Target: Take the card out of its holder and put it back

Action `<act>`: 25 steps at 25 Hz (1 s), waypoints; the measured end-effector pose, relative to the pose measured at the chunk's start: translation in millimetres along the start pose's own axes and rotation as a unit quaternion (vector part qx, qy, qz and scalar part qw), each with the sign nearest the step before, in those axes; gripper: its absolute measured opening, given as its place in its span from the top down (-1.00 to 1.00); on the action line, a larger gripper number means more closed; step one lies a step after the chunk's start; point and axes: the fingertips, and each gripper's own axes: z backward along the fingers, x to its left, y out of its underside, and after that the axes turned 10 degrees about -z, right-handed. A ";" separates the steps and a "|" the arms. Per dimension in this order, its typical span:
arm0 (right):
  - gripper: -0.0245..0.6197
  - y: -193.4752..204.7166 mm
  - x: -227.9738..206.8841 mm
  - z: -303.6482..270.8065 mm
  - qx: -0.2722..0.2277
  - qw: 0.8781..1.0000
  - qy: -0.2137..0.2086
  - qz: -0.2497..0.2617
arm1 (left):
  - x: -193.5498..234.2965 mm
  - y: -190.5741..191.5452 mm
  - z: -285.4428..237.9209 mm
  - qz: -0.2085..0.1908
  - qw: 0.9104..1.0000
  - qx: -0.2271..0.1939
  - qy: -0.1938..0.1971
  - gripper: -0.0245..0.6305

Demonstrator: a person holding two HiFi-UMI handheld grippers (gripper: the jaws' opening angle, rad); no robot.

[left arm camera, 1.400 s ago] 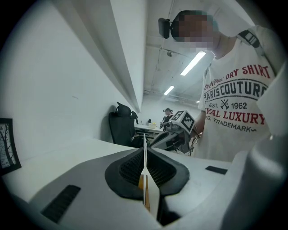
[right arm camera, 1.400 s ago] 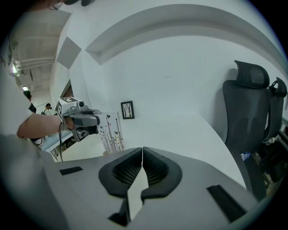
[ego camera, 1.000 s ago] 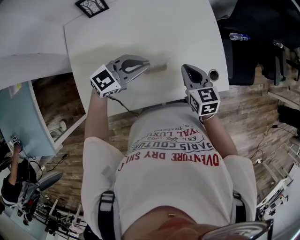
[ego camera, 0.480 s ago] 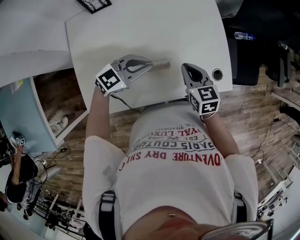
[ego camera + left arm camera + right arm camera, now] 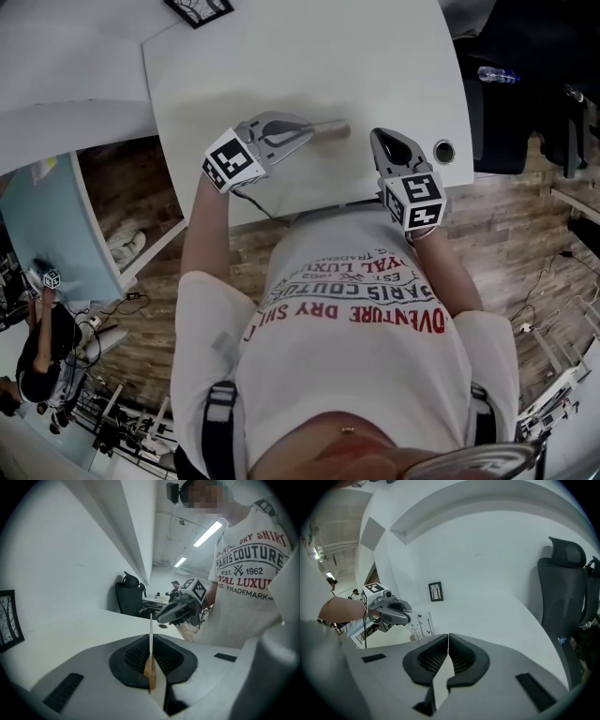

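Left claw (image 5: 306, 130) has sunk slightly toward the desk (image 5: 281, 56), clenched on the upright printed card (image 5: 150, 630); wooden holder (image 5: 149, 671) at card's foot. Right claw (image 5: 379, 140) clenched, empty. Framed picture (image 5: 199, 7) beyond, at the desk's far edge.

White T-shirt (image 5: 253, 573) print reads "ADVENTURE DRY SHIRT" in red, "PARIS COUTURE", "EST. 1962", "ROYAL LUXUR" with the end cut off, and "TRADEMARK", appearing upside down in the head view.

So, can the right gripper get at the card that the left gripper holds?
Probably yes: the card is in plain sight of the right gripper, with nothing between them, but its jaws are shut and must open first.
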 end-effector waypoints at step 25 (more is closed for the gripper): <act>0.84 -42.4 16.0 20.4 -0.074 0.997 -0.009 -0.007 | 35.0 -59.5 69.4 0.072 0.935 -0.092 -0.335 0.81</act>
